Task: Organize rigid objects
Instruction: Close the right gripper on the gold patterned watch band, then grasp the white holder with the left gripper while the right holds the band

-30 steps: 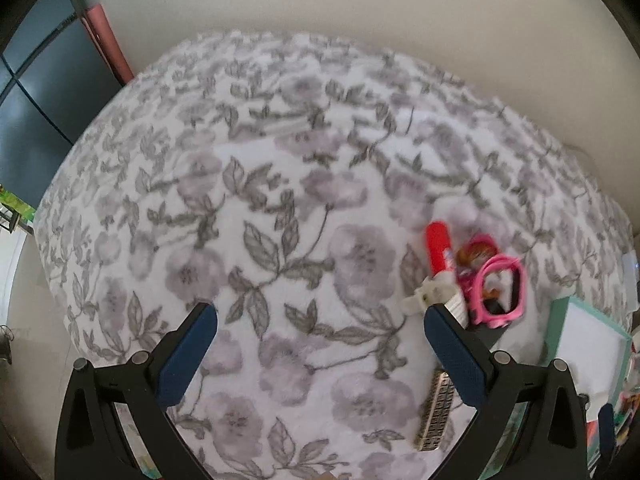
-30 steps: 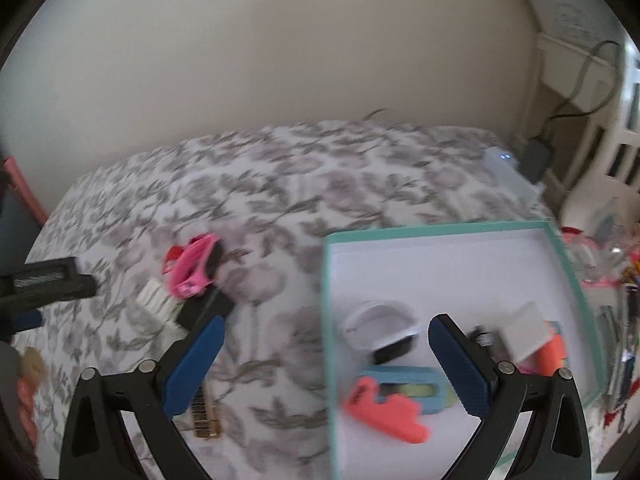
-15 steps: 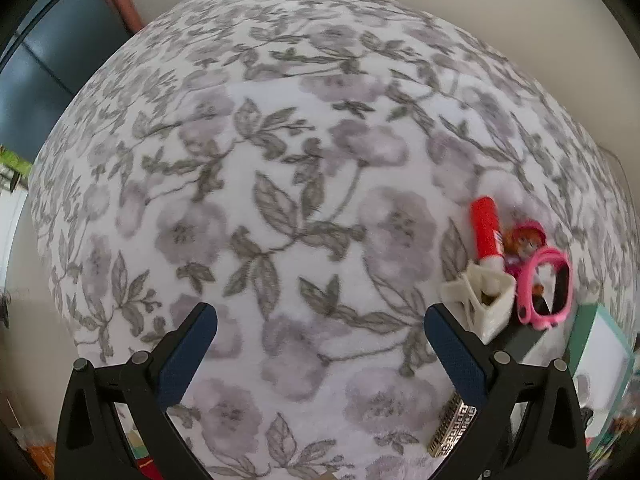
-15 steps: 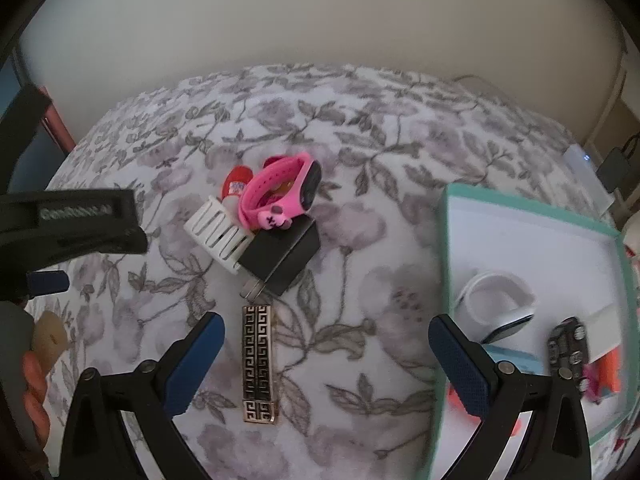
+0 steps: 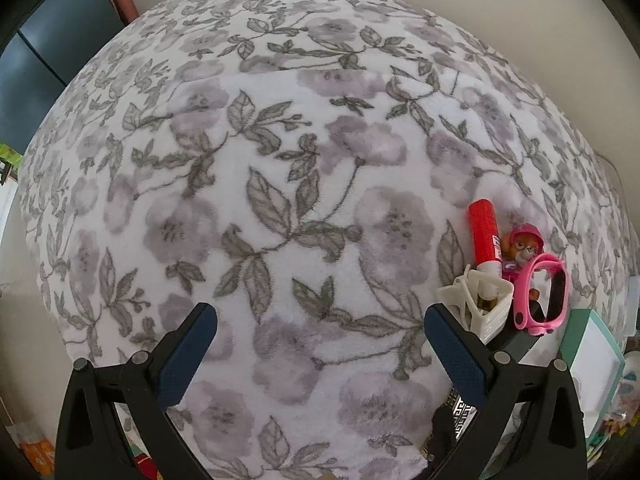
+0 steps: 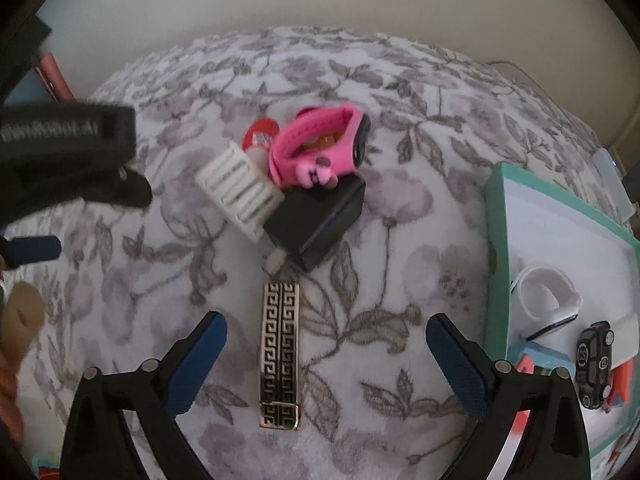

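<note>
A pile of small objects lies on the floral blanket: a gold-and-black patterned bar (image 6: 280,354), a black charger block (image 6: 316,220), a white ribbed clip (image 6: 240,190), a pink watch (image 6: 320,146) and a red tube (image 6: 260,136). My right gripper (image 6: 326,346) is open and empty, its jaws on either side of the patterned bar. My left gripper (image 5: 320,338) is open and empty over bare blanket, with the white clip (image 5: 480,306), red tube (image 5: 486,240), pink watch (image 5: 542,300) and a small toy pup (image 5: 522,248) to its right.
A teal-rimmed white tray (image 6: 496,240) sits at the right, holding a white band (image 6: 546,298), a black toy car (image 6: 594,362) and other small items. The tray's corner shows in the left wrist view (image 5: 576,340). A wall runs behind the bed.
My right gripper has swung left from over the tray and come down to the pile, now straddling the patterned bar. My left gripper has moved closer to the blanket.
</note>
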The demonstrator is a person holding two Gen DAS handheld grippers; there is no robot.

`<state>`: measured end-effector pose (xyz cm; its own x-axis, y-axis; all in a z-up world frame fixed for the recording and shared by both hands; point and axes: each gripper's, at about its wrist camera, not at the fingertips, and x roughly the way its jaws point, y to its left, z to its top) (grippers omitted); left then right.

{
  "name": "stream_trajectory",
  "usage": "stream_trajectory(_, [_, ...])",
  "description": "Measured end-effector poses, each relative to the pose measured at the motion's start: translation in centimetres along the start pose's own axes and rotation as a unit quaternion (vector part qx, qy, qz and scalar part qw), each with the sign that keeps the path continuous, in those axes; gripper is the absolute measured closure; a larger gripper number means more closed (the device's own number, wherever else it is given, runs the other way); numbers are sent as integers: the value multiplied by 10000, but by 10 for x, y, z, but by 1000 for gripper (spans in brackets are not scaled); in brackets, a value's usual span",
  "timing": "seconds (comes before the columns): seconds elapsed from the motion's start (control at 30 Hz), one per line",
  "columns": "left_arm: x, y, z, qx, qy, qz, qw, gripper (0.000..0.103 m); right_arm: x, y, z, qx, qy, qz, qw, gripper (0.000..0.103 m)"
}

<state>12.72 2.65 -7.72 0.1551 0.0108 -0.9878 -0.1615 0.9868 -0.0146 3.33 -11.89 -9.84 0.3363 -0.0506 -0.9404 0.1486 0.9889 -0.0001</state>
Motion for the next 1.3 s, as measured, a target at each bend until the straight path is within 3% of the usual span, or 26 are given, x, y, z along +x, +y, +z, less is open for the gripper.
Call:
stream_trajectory(0.43, [-2, -8, -3, 74, 34, -237, 9997, 0, 4, -19, -5, 366, 197, 94, 9991, 35])
stream_trajectory(0.57, [-5, -12, -2, 109, -40, -328, 9994, 0, 1, -13, -5, 254, 200, 200, 9993, 53])
stream_trajectory(0.77, [-6, -19, 0, 172, -35, -512, 9985, 0, 0, -12, -6, 244, 231, 318, 9989, 67])
stream_trajectory(1.3, [5, -37, 2, 111, -39, -1318, 9912, 0, -1, -41, -1, 653, 91, 125, 9977, 75])
